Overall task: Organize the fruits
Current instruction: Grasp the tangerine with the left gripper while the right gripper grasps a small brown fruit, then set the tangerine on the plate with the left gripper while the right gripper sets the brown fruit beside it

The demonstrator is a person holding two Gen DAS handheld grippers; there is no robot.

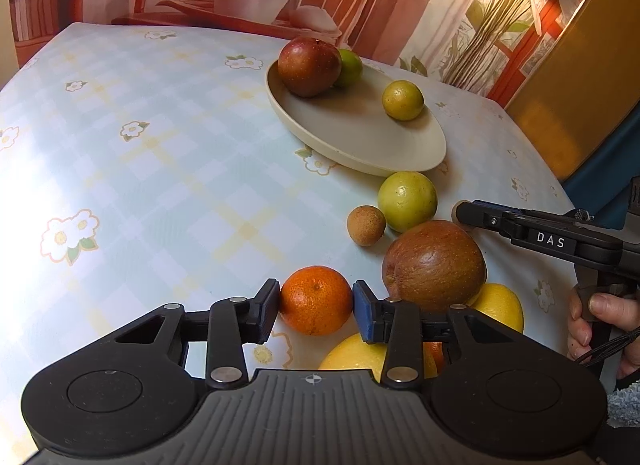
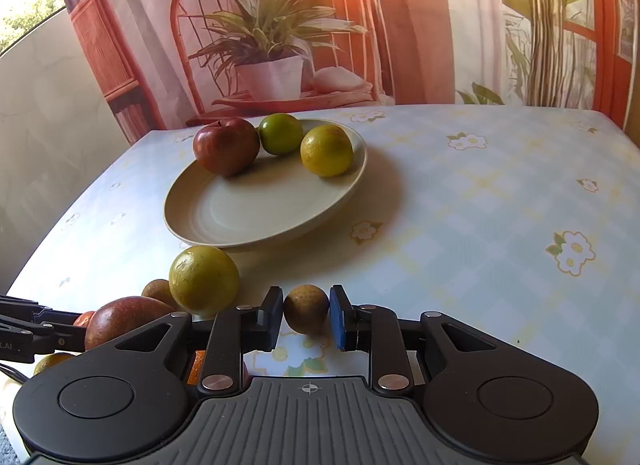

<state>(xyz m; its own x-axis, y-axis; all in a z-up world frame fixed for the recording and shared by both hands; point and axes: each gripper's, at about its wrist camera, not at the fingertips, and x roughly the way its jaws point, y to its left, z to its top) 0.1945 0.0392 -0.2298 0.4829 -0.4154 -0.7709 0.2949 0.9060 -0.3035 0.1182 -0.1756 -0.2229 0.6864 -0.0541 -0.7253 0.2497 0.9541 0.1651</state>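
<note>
Left tongs (image 1: 316, 307) half hide a yellow fruit (image 1: 352, 355).

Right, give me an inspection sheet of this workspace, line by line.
Surface: table under a checked, flowered cloth.
Job's things: plate holding a red apple, a green citrus and a yellow-green citrus. Off the plate: lime, brown ball fruit, second apple, tangerine, two yellow fruits close in.
Clutter: nothing seen.
Grippers: left gripper closed on the tangerine; right gripper closed on a small brown fruit, held by a hand.
Cables: a thin black cable by the hand.
Surroundings: printed backdrop of a chair and potted plant.
</note>
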